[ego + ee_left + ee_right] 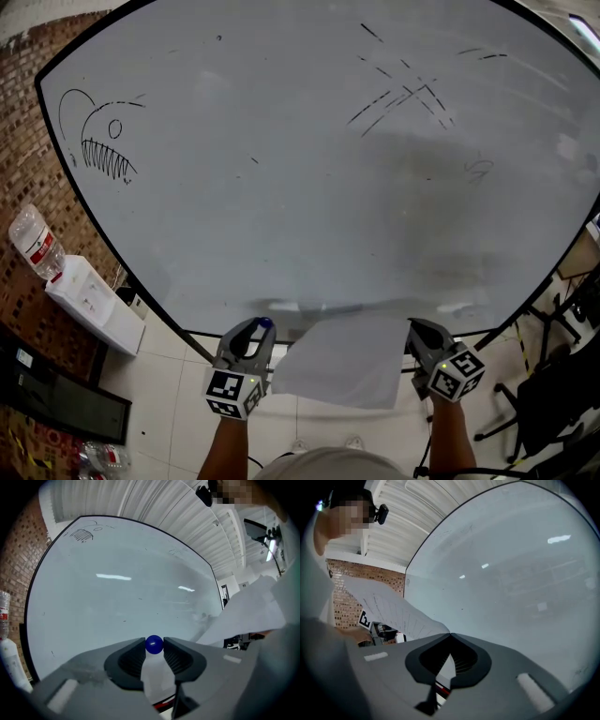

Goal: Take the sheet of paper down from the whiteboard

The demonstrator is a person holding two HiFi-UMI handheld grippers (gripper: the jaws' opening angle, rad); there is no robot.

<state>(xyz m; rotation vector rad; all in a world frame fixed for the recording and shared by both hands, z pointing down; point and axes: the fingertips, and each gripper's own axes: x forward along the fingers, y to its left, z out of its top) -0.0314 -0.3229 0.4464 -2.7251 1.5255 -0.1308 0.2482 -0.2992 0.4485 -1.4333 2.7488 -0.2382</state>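
Jaws of the right gripper (450, 634) pinch a corner of the white paper sheet (342, 361), which hangs free below the grey whiteboard (309, 169). The left gripper (154, 640) has its jaws clamped on a small blue ball magnet (154, 644), probably the pin that fixed the sheet.

The whiteboard (281, 187) fills the frame, a drawn fish (98, 141) at upper left, pen strokes (403, 98) at upper right; a white box (94, 305) stands on the floor (169, 412), lower left.
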